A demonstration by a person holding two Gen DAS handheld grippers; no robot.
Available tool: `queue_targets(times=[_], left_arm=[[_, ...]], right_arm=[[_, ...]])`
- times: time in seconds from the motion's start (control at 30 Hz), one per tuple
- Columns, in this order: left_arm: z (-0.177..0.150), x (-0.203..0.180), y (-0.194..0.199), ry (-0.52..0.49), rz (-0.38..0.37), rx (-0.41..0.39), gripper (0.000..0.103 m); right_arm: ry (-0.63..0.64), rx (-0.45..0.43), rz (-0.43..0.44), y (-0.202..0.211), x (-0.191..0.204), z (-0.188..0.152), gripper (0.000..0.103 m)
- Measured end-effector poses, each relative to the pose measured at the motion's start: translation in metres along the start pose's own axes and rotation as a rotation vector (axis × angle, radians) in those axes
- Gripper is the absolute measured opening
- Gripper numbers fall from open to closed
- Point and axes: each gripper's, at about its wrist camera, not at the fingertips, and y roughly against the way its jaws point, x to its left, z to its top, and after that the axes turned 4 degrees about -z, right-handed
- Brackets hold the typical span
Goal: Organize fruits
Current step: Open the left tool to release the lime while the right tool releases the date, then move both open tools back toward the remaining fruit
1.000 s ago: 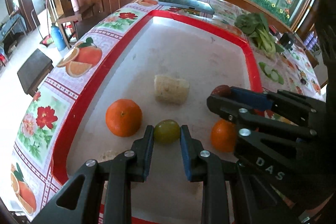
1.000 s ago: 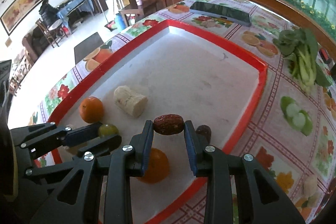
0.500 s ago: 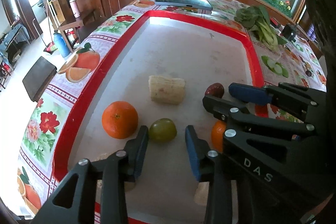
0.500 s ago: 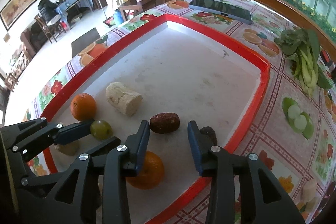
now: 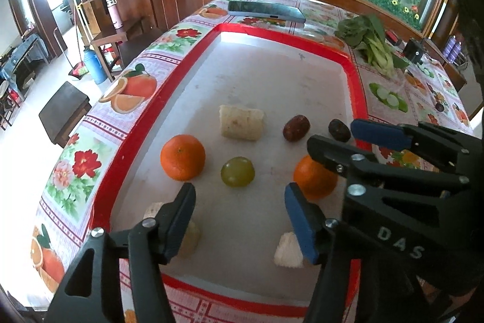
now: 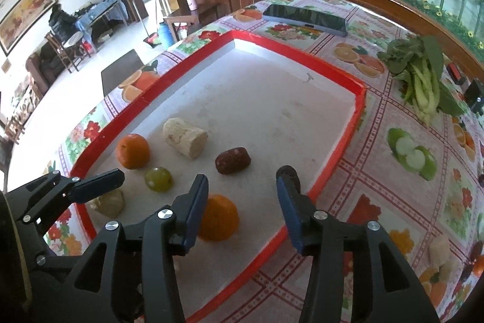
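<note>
A red-rimmed white tray (image 5: 354,74) holds the fruit. In the left wrist view a green grape (image 5: 237,171) lies between two oranges, one to its left (image 5: 182,157) and one to its right (image 5: 314,177). A pale banana chunk (image 5: 240,126), a red date (image 5: 295,127) and a dark date (image 5: 338,130) lie behind. My left gripper (image 5: 239,217) is open and empty, just short of the grape. My right gripper (image 6: 242,202) is open and empty, behind the red date (image 6: 232,160), with the dark date (image 6: 289,174) by its right finger.
Two pale fruit pieces (image 5: 287,252) lie near the tray's front edge. A phone (image 5: 266,11) and leafy greens (image 5: 375,44) lie on the flowered tablecloth beyond the tray. The table's left edge drops to the floor, with a stool (image 5: 65,108) below.
Both grippers let go: the left opened off the green grape, the right off the red date. Both then drew back and up, leaving the fruits on the tray.
</note>
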Motion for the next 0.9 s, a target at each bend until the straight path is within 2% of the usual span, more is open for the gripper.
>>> queue_targets(times=[0.13, 0.2, 0.3, 0.43, 0.5, 0.8, 0.9], left_arm=[[-0.003, -0.003, 0.007, 0.006, -0.001, -0.008, 0.066], [-0.005, -0.005, 0.011, 0.011, 0.007, -0.016, 0.071], [-0.007, -0.011, 0.017, 0.003, 0.019, -0.032, 0.074], [-0.012, -0.026, 0.024, -0.024, 0.025, -0.046, 0.075], [-0.015, -0.036, 0.026, -0.037, 0.021, -0.047, 0.077], [-0.025, -0.108, 0.027, -0.181, -0.005, -0.043, 0.08], [-0.026, -0.133, 0.026, -0.213, -0.033, -0.04, 0.082]], right_arm=[[-0.013, -0.01, -0.01, 0.014, -0.004, -0.006, 0.051], [-0.023, -0.011, -0.013, 0.02, -0.008, -0.01, 0.052], [-0.05, -0.012, -0.019, 0.03, -0.018, -0.019, 0.053], [-0.105, -0.02, -0.033, 0.045, -0.036, -0.035, 0.067], [-0.132, -0.025, -0.038, 0.052, -0.046, -0.043, 0.069], [-0.289, -0.028, -0.068, 0.082, -0.108, -0.094, 0.07], [-0.34, -0.009, -0.115, 0.09, -0.136, -0.117, 0.071]])
